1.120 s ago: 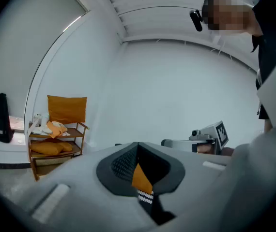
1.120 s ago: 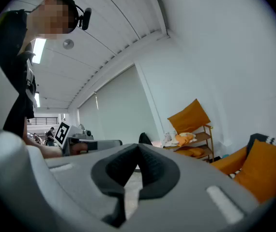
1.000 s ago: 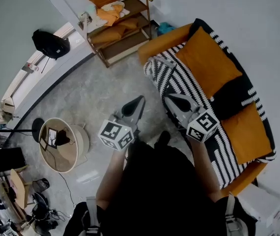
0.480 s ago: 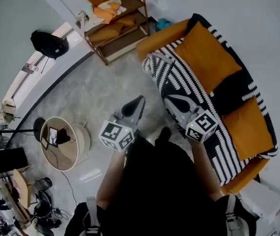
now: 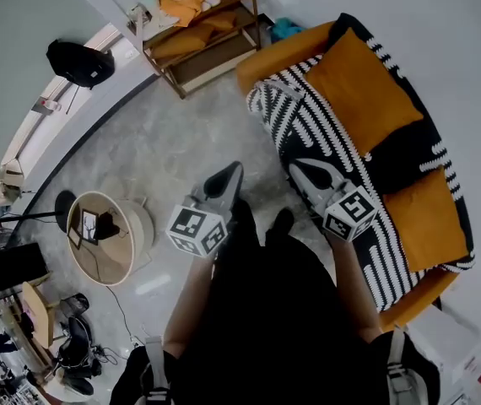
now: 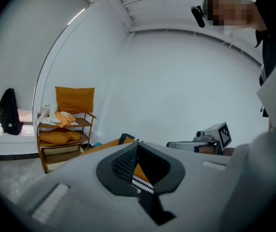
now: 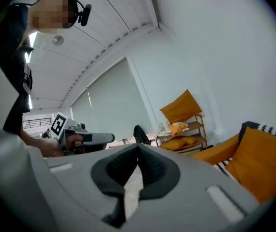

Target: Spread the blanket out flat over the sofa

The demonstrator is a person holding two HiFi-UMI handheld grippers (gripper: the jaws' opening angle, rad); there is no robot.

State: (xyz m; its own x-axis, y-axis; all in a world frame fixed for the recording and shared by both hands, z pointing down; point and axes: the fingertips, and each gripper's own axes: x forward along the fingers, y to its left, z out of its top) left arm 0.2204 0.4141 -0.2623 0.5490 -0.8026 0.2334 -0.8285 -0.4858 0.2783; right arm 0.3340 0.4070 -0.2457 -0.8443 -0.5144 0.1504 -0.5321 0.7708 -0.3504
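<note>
The black-and-white striped blanket (image 5: 295, 125) lies along the orange sofa (image 5: 278, 53) at the right of the head view, reaching from the near arm down the seat. Two orange cushions (image 5: 359, 87) (image 5: 422, 226) sit on top of it. My left gripper (image 5: 232, 171) hangs over the grey floor, left of the sofa, shut and holding nothing. My right gripper (image 5: 299, 169) hovers above the blanket's front edge, also shut and holding nothing. In the left gripper view the jaws meet at the tips (image 6: 137, 146); the right gripper (image 7: 138, 149) shows the same in its own view.
A wooden shelf (image 5: 198, 40) with orange cushions and cloths stands at the far end by the sofa arm. A round side table (image 5: 110, 247) is at my left. A black bag (image 5: 80, 62) rests on the window ledge. Chairs and gear crowd the bottom left corner.
The head view has shifted a little, so the sofa and shelf sit slightly higher. Both grippers stay shut in about the same places before my body.
</note>
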